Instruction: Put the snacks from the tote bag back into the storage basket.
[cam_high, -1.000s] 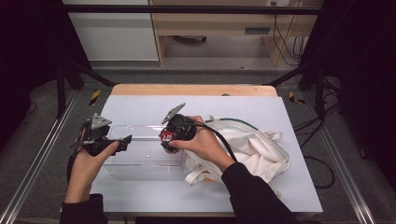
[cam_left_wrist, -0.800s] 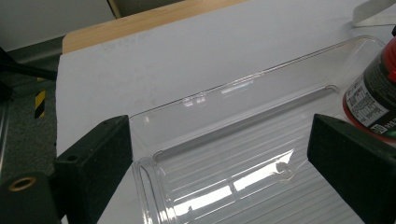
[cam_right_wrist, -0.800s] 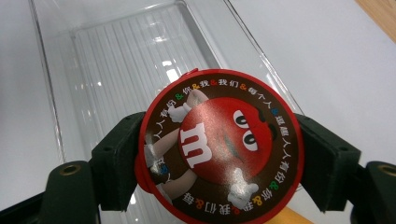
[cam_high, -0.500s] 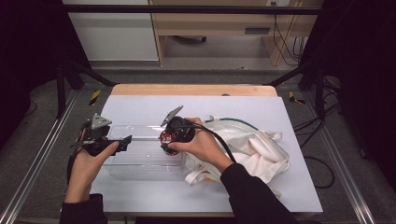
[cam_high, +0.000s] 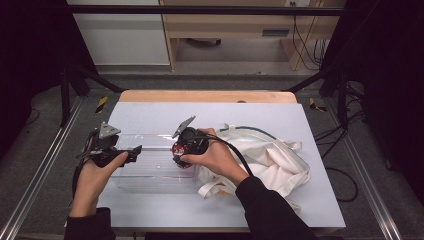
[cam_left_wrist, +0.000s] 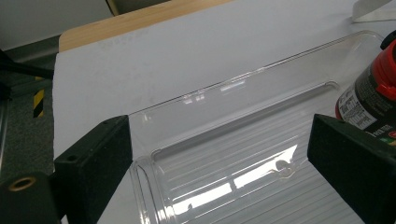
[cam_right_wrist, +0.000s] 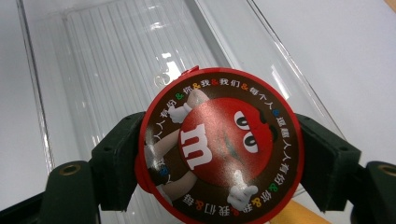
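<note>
Right gripper view: right claw (cam_right_wrist: 219, 154) clamps a red candy tub (cam_right_wrist: 219, 147) above the clear tray (cam_right_wrist: 93, 70); left claw (cam_left_wrist: 224, 158) stands wide at frame bottom.

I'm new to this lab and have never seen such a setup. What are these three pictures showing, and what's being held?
A person sits at a table holding a hand-operated gripper in each hand. The high view looks down from above; the other two pictures come from cameras riding on each gripper. The right gripper is shut on a round red candy tub, over a clear plastic tray. The left gripper stands open at the tray's end. A white cloth bag lies to the right.
</note>
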